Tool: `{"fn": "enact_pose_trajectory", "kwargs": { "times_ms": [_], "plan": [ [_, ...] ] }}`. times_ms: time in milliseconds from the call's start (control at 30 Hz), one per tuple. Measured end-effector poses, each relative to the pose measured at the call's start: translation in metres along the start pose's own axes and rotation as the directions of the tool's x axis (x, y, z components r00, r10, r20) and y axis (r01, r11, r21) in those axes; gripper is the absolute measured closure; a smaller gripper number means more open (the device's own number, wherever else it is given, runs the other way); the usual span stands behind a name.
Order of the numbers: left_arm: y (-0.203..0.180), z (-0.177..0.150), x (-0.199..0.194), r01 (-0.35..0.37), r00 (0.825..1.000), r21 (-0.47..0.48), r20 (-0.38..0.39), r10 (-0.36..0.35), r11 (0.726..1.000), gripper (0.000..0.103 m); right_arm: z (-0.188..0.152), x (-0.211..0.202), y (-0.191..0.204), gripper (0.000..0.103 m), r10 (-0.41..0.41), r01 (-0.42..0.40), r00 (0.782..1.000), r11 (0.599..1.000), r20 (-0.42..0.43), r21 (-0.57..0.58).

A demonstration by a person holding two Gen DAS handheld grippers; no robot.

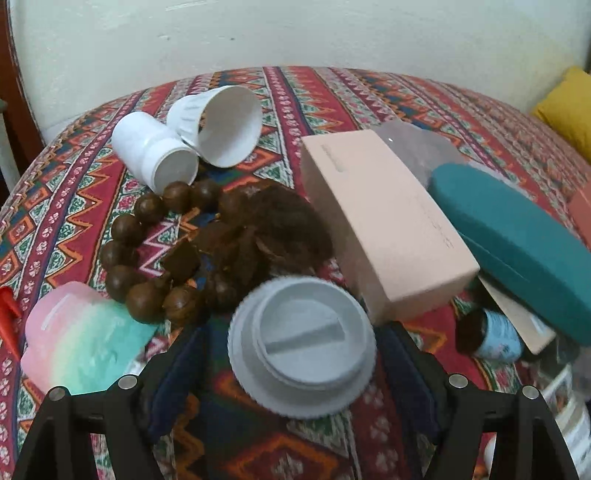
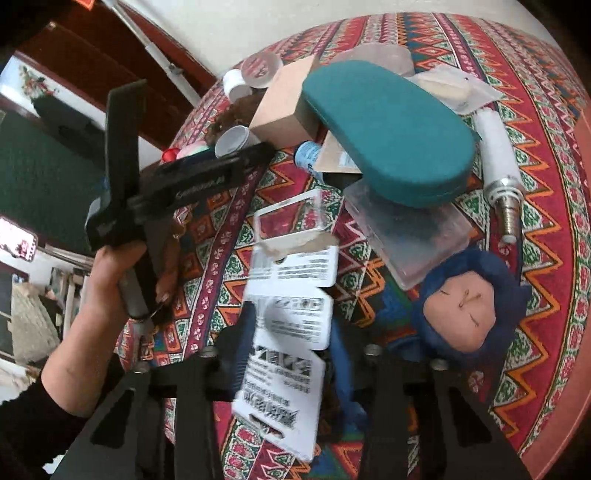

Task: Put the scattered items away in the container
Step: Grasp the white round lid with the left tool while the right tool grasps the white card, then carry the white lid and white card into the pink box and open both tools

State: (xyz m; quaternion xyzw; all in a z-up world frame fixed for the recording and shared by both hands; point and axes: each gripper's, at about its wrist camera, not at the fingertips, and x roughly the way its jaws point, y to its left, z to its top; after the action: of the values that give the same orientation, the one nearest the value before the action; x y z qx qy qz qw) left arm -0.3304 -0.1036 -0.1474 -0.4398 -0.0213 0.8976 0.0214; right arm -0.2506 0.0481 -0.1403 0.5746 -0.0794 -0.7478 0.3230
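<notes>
The scattered items lie heaped on the desk (image 1: 317, 92). Two of them are in the grippers: the grey lid (image 1: 301, 347), ribbed round its rim, sits between the jaws of the left gripper (image 1: 301, 352), which appear clenched on it. A white card package (image 2: 284, 325) with a clear blister runs up between the jaws of the right gripper (image 2: 291, 332), grasped as well. Both are blurred, so I judge this a carrying step, each item lifted just above the cloth. Which thing is the container is not settled; a clear box (image 2: 410, 236) lies under the teal case (image 2: 388, 136) and may be it, but that case covers its top. The next move calls for a clear way to the container's mouth before either pair of jaws releases. Around the lid lie a string of brown beads (image 1: 147, 251), a pastel cloud-shaped piece (image 1: 81, 339) near left, a white bottle (image 1: 155, 151) and a tipped paper cup (image 1: 221, 125) far left, and a pink box (image 1: 384, 221) to the right. A blue-hooded doll (image 2: 465, 314) lies near right. The desk wears a red zigzag-patterned cloth, with a cream wall (image 1: 295, 33) behind and a yellow cushion (image 1: 569, 107) far right.
</notes>
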Motion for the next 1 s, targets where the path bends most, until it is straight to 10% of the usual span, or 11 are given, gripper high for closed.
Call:
{"fn": "enact_pose_trajectory", "kwargs": {
  "times_ms": [133, 1000],
  "plan": [
    [0.002, 0.001, -0.003, 0.006, 1.000, -0.012, 0.028, -0.006, 1.000, 0.039, -0.001, -0.008, 0.003, 0.084, 0.019, -0.019, 1.000, 1.000, 0.023, -0.014],
    [0.036, -0.007, -0.189, 0.048, 0.961, -0.100, 0.275, -0.019, 0.994, 0.039, 0.001, -0.075, 0.074, 0.088, 0.130, -0.097, 0.954, 0.987, 0.270, -0.130]
  ]
}}
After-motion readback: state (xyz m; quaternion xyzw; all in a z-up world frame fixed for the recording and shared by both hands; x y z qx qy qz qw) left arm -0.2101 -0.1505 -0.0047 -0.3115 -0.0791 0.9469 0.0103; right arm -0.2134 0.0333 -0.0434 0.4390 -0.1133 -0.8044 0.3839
